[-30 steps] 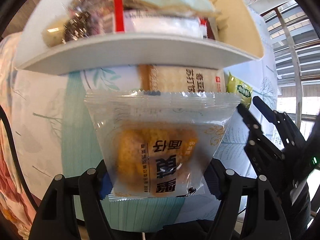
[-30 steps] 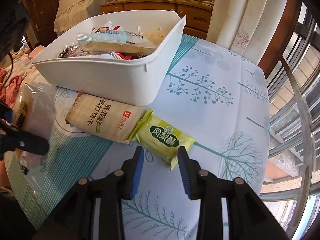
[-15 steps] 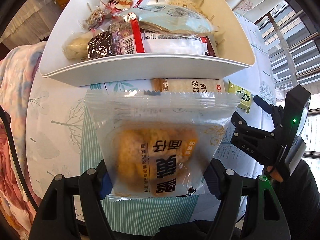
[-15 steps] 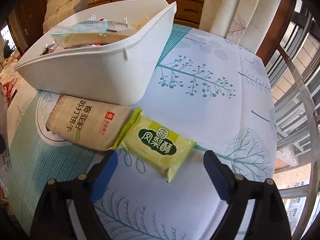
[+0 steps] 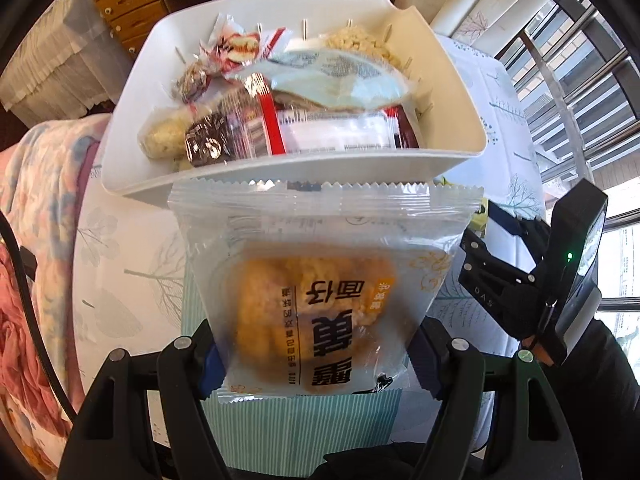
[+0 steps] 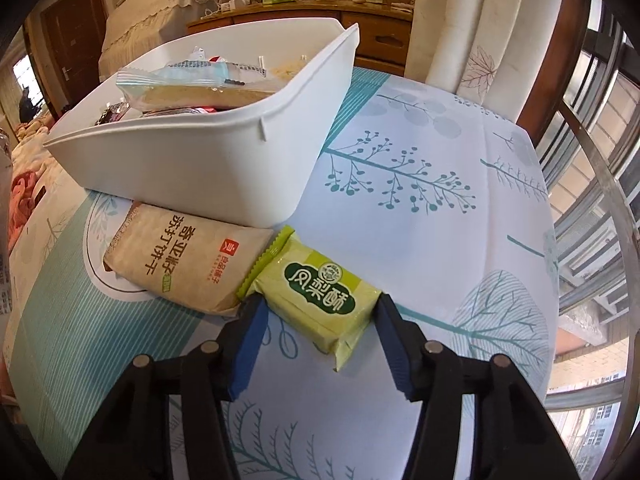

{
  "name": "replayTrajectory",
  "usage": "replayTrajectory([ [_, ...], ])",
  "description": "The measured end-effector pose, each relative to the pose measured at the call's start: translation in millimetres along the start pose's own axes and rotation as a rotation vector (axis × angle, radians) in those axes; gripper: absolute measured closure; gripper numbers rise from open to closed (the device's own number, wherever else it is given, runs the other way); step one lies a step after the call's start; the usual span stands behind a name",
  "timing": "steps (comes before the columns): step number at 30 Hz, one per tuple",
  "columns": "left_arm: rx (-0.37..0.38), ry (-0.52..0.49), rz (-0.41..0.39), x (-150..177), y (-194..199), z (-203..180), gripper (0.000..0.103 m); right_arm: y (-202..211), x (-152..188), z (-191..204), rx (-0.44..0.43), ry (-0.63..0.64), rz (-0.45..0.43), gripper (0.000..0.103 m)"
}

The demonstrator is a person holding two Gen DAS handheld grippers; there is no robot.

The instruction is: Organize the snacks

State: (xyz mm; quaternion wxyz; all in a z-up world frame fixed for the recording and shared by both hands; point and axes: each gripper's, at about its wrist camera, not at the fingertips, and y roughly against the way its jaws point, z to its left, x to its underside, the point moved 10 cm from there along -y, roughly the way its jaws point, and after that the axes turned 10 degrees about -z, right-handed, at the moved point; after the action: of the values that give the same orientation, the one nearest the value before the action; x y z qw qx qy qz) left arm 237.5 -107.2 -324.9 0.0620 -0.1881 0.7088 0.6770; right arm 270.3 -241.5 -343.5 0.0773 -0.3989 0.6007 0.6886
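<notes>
A: The left gripper (image 5: 316, 360), clamped on the clear-wrapped golden pastry packet (image 5: 320, 300), has risen; the white plastic snack bin (image 5: 280, 168) now lies open just beyond it.

B: And the right gripper (image 6: 320, 320)?

A: Its jaws have just been closing around the green pineapple-cake packet (image 6: 316, 292) beside that bin; whether they grip, he can't tell.

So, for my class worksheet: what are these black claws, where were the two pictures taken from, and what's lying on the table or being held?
A person holds a two-fingered gripper in each hand; a camera on each looks along its fingers. The left gripper clamps a clear packet with a golden cake above the patterned tablecloth, near a white plastic bin full of snacks. The right gripper, whose jaws have just been closing, straddles a green wrapped pastry lying on the cloth beside a tan cracker packet. Whether its pads touch yet is unclear.
</notes>
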Motion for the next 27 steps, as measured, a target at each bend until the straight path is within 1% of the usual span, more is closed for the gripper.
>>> replayTrajectory([
  [2,-0.005,-0.001,-0.014,-6,5,4,0.03,2,2,-1,0.016,-0.025,0.015,0.051],
  [7,-0.007,0.001,-0.039,-20,15,11,0.03,17,2,-7,0.059,-0.092,0.014,0.052],
  [13,0.021,-0.019,-0.086,-40,31,16,0.03,44,-10,-16,0.12,-0.13,-0.024,0.052],
  [17,0.04,-0.038,-0.125,-56,41,21,0.03,66,-30,-20,0.155,-0.146,-0.072,0.052],
  [22,0.056,-0.057,-0.175,-83,51,34,0.03,90,-61,-12,0.188,-0.168,-0.136,0.052],
  [24,0.049,-0.062,-0.221,-96,57,42,0.03,95,-75,-5,0.191,-0.181,-0.16,0.052],
  [25,0.053,-0.066,-0.247,-102,60,45,0.03,96,-79,-1,0.178,-0.18,-0.154,0.052],
  [27,0.061,-0.069,-0.289,-111,63,53,0.03,98,-93,10,0.178,-0.188,-0.177,0.052],
])
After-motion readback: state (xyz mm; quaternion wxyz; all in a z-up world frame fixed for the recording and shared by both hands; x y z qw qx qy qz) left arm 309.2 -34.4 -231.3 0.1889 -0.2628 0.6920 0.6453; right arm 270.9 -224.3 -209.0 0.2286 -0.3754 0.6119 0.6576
